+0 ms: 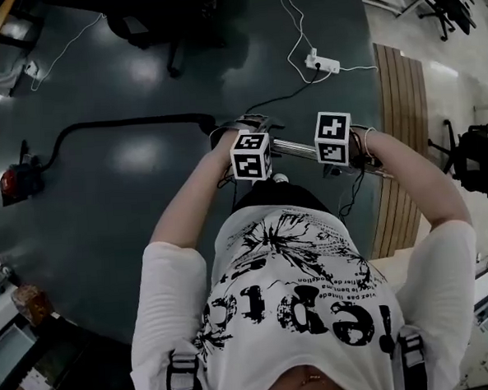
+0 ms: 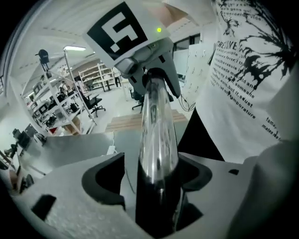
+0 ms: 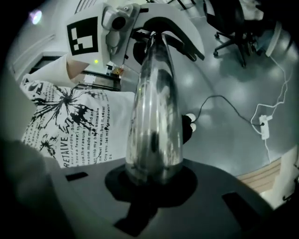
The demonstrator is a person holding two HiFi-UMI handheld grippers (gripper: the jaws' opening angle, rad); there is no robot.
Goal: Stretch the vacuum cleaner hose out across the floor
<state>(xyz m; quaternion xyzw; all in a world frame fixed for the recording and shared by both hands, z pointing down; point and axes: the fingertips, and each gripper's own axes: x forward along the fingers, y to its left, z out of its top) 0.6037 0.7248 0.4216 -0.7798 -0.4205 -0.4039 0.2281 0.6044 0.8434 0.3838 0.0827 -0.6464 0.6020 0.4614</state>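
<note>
I had both tools on the shiny metal wand (image 1: 295,148), which lay crosswise in front of my waist. My left gripper (image 2: 156,184) had its jaws set wide around the thicker black end of the wand, where the metal stops. My right gripper (image 3: 154,179) was closed narrow on the bare tube further along. From the left end, the vacuum cleaner hose (image 1: 124,123) ran away to my left over the dark floor (image 1: 148,237). It was a black, ribbed-looking line, nearly straight for most of its run. It then bent down in a curve to the small red vacuum cleaner (image 1: 16,181), well apart from me. So its long axis continued the line of the wand, and my left hand was the one nearer to it. I judged that what slack remained sat in that curve by the cleaner. Drawing the wand rightward, away from the cleaner, looked the way to straighten it.
</note>
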